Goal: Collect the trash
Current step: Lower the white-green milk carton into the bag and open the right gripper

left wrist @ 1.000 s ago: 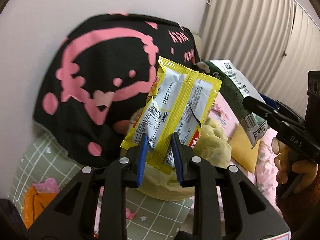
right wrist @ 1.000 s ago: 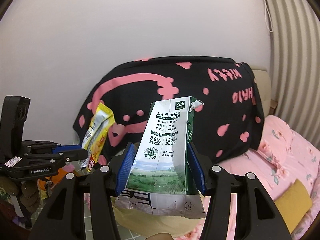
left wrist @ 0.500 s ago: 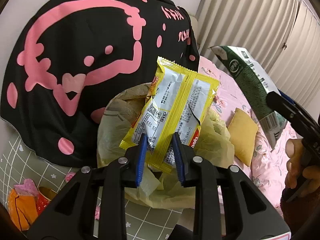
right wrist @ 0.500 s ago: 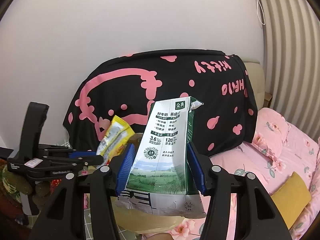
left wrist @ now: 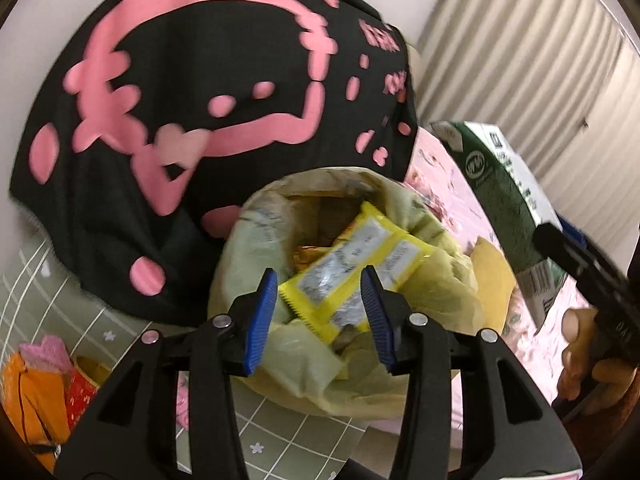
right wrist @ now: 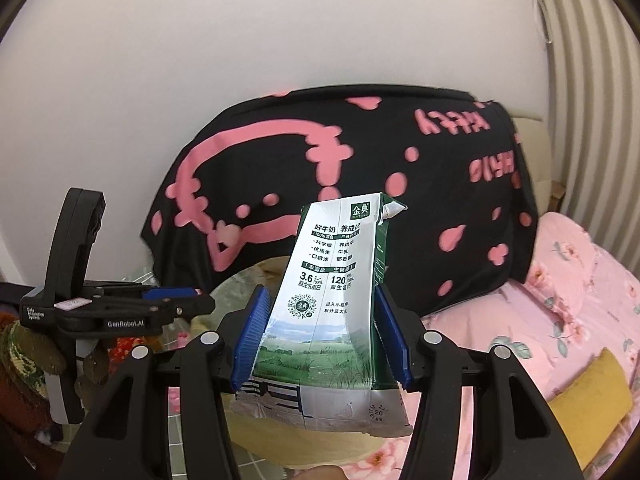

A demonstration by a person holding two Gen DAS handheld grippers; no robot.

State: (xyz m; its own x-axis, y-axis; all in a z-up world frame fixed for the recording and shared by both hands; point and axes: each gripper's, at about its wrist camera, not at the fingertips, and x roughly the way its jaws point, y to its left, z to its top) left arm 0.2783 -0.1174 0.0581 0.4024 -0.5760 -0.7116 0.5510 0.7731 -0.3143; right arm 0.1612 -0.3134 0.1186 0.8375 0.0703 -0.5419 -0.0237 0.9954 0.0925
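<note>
Glossy yellow wrapper [left wrist: 352, 276], thin plastic bag [left wrist: 256, 248]

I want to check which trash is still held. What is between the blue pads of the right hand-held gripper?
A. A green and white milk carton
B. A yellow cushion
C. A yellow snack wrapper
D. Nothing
A: in the right wrist view the blue pads of the right hand-held gripper press both sides of the green and white milk carton.

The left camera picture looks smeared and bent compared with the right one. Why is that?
Left wrist view: motion blur smears the black blanket and yellow wrapper; the gripper's own fingers stay sharp. Right wrist view: the milk carton reads crisply. Both: fisheye lenses bow the curtain and darken the corners.
</note>
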